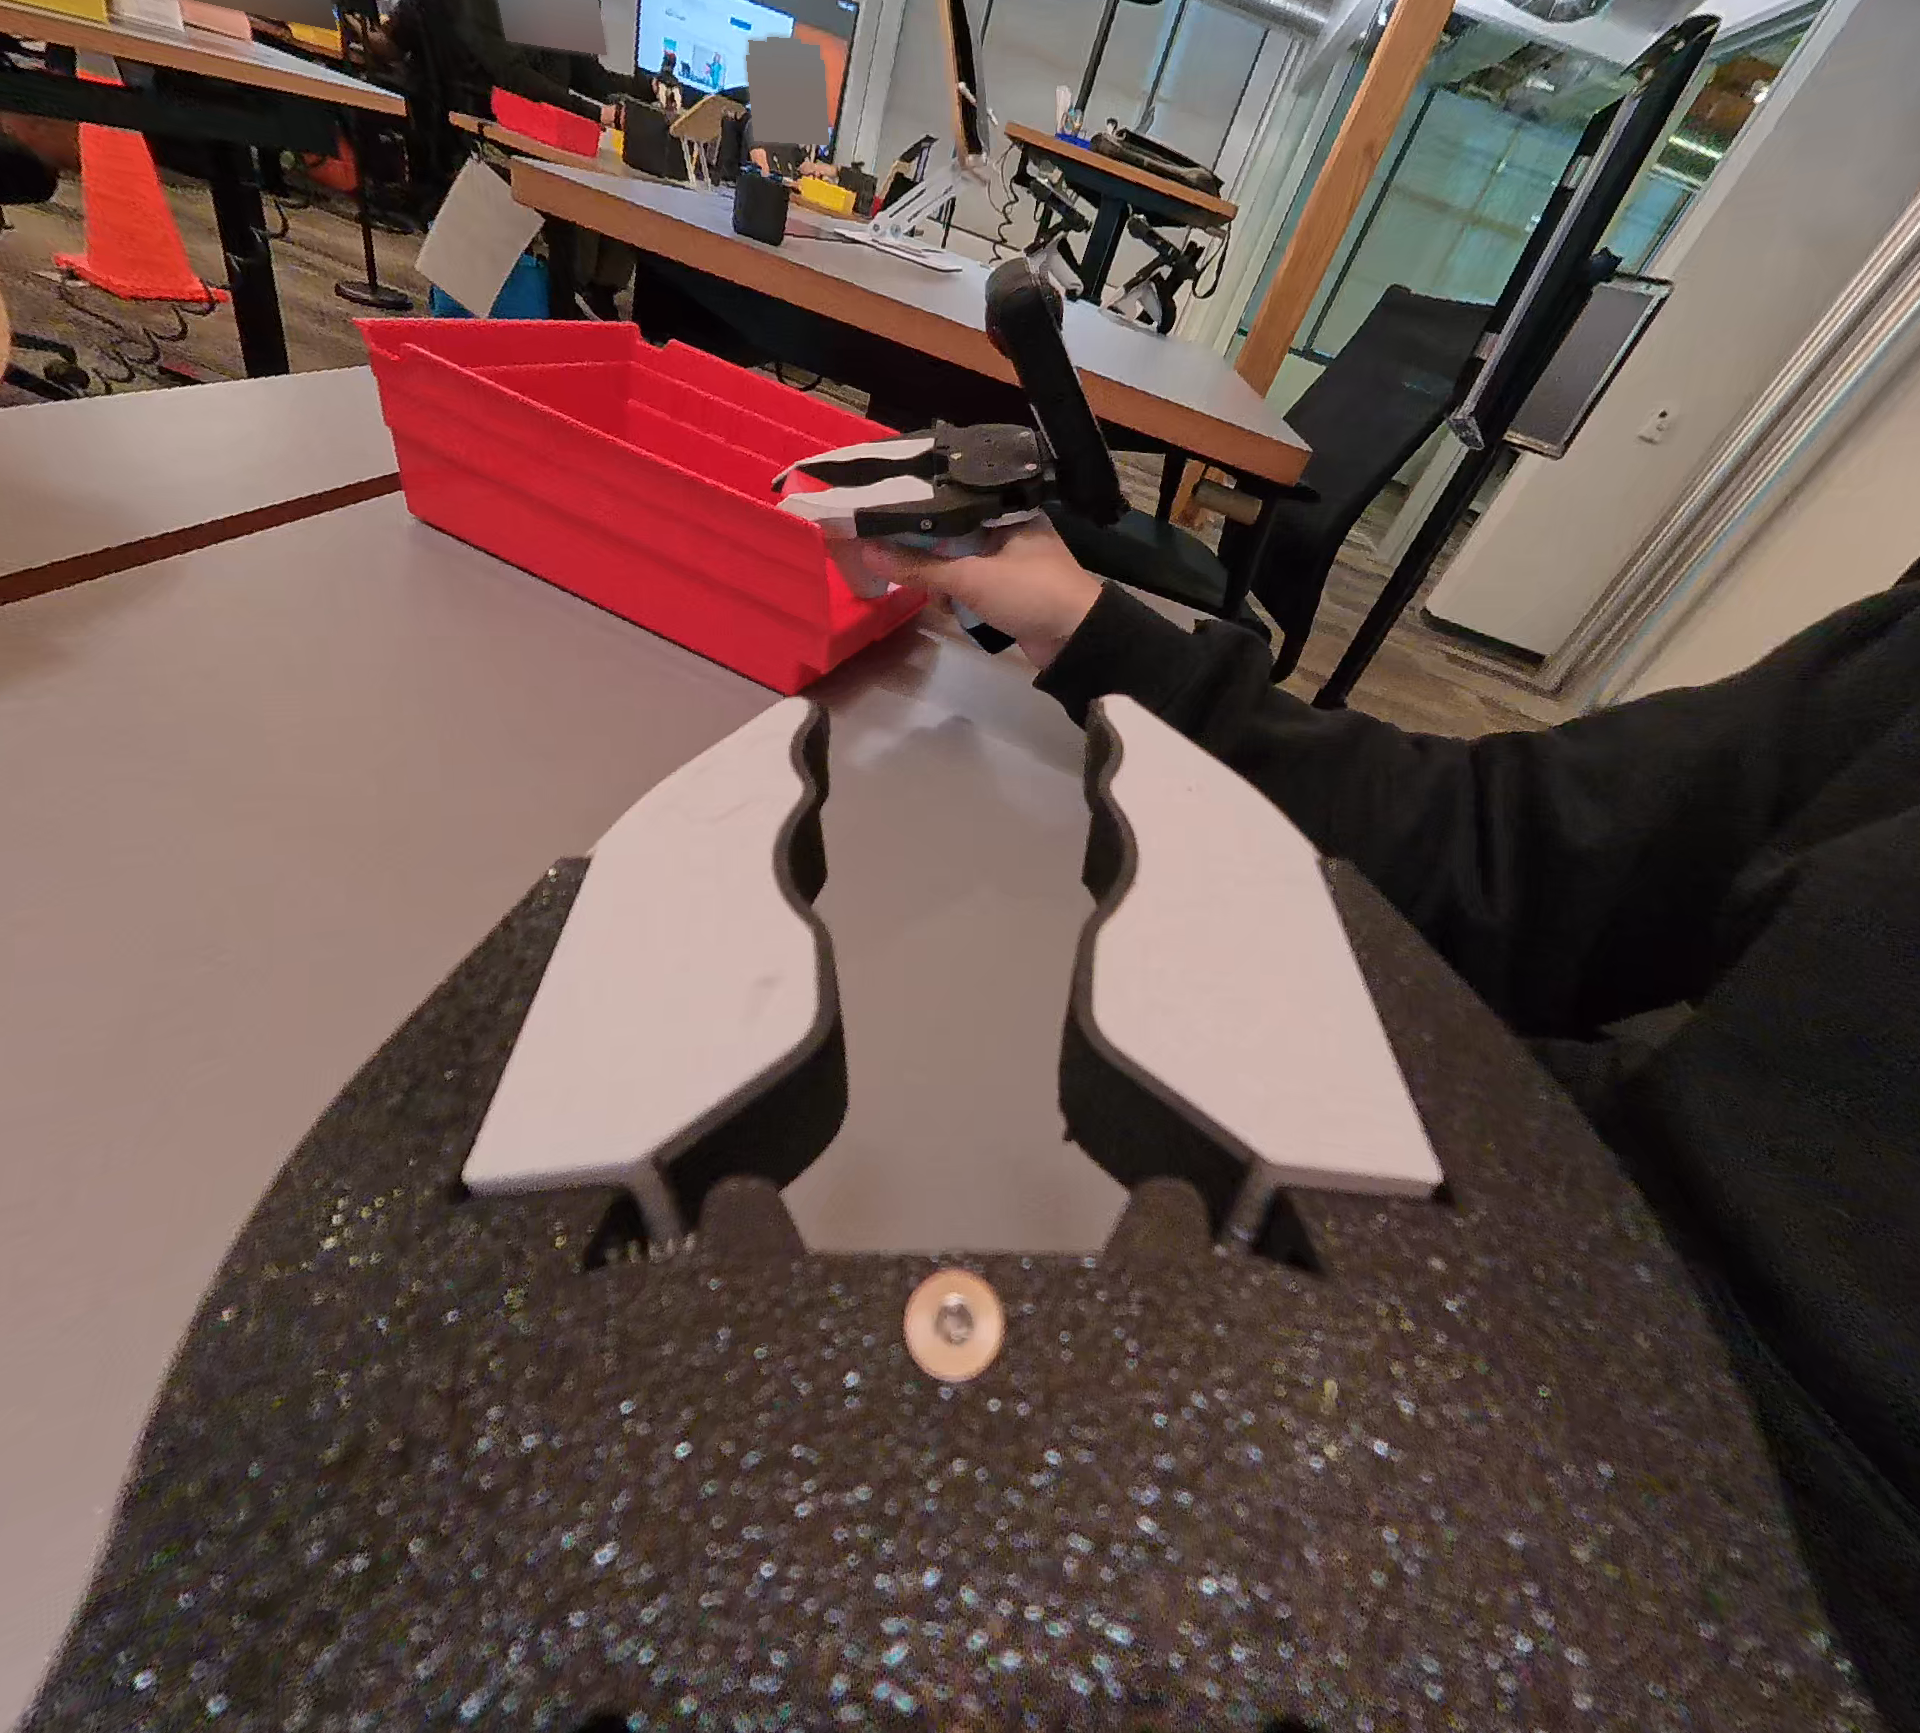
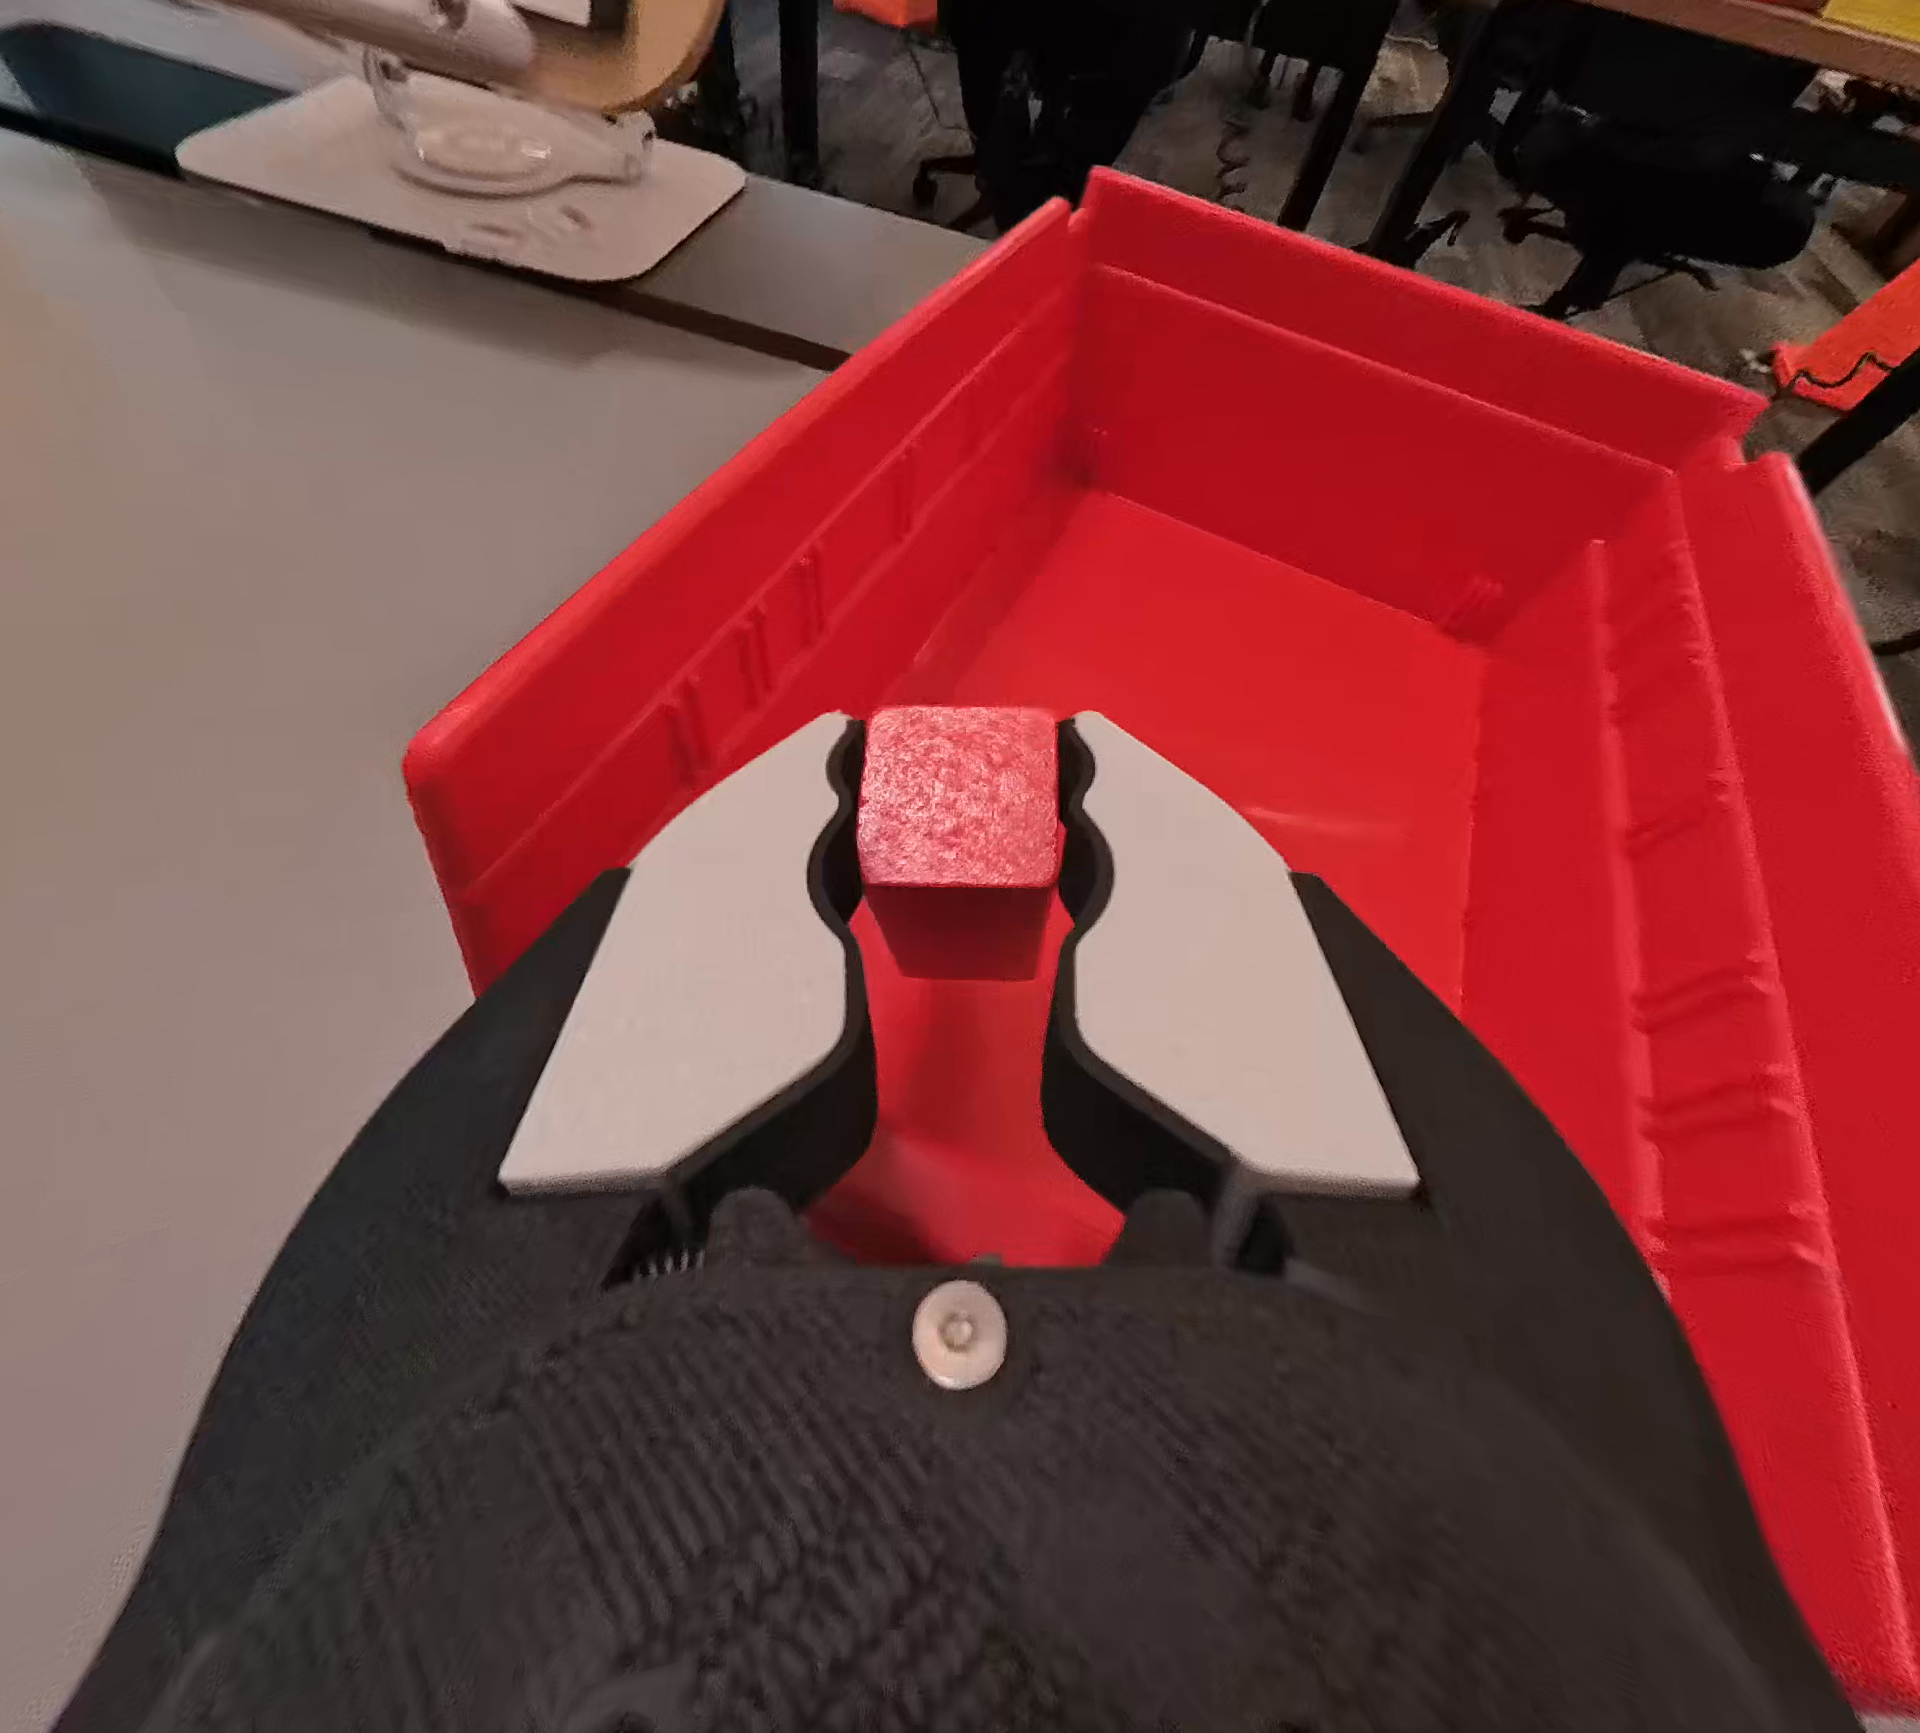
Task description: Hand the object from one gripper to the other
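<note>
Nearest to me, my right gripper (image 2: 961, 836) has its fingers (image 2: 717, 935) pinching a red cube (image 2: 956, 800), both pads pressed flat against its opposite side faces. The cube sits right at the fingertips, its speckled top face up, with no long axis to speak of. It hangs over the near end of the red bin (image 2: 1714, 748), above the bin floor and not touching it.

My left gripper (image 1: 951, 738) has its fingers (image 1: 675, 945) spread with nothing between them, only bare tabletop (image 1: 312, 852) showing through the gap. It sits on the near side of the bin, off the bin's near corner.

From the left wrist view, my right gripper (image 1: 805, 483) shows farther off, held in my right hand (image 1: 997, 587) above the bin's near end wall (image 1: 665, 540), fingers pointing along the bin and away from my left. The cube itself I cannot make out from there; it is probably hidden behind those fingers.

So the cube lies ahead of my left fingers and higher, over the bin. I judge the cube is already in the right's keeping, so the coming move is likely setting it down in the bin below.
</note>
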The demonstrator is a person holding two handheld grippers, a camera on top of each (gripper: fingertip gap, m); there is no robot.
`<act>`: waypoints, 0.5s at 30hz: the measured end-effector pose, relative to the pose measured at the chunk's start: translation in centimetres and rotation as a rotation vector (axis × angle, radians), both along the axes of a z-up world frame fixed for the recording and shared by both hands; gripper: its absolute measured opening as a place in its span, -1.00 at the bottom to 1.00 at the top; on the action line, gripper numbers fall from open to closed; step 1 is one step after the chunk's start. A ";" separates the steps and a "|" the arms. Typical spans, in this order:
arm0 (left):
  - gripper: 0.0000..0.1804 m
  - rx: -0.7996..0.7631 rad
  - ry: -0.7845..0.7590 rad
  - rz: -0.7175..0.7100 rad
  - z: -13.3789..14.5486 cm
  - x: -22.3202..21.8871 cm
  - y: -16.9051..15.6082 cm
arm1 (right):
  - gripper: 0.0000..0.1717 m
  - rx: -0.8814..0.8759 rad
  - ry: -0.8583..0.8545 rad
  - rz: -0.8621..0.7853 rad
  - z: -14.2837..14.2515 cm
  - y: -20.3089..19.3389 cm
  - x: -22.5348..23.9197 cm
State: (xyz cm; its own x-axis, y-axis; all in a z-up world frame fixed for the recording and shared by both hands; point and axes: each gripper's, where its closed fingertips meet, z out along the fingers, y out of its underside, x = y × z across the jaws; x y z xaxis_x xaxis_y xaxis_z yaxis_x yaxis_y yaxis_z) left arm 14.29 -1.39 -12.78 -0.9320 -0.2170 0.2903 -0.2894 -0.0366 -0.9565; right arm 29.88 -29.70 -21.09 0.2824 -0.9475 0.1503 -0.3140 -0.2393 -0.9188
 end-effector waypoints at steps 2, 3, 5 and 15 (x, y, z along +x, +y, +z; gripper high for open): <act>-0.49 -0.011 0.001 0.004 -0.1 0.0 0.3 | -0.59 -0.019 -0.006 0.014 0.0 0.6 0.1; -0.50 -0.017 0.002 0.006 -0.2 0.0 0.5 | -0.58 -0.023 -0.003 0.018 0.0 0.8 0.1; -0.51 -0.048 0.011 0.016 0.1 0.2 0.8 | -0.59 -0.036 -0.014 0.026 0.1 1.1 0.1; -0.51 -0.071 0.032 0.018 0.4 0.2 1.0 | -0.37 -0.068 -0.098 -0.021 0.9 0.5 0.5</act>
State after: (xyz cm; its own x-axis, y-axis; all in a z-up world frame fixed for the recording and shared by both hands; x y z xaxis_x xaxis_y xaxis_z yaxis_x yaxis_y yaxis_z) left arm 14.48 -0.42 -12.41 -0.9183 -0.2114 0.3347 -0.3181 -0.1096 -0.9417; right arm 30.41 -29.18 -20.19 0.2431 -0.9397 0.2404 -0.2288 -0.2964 -0.9273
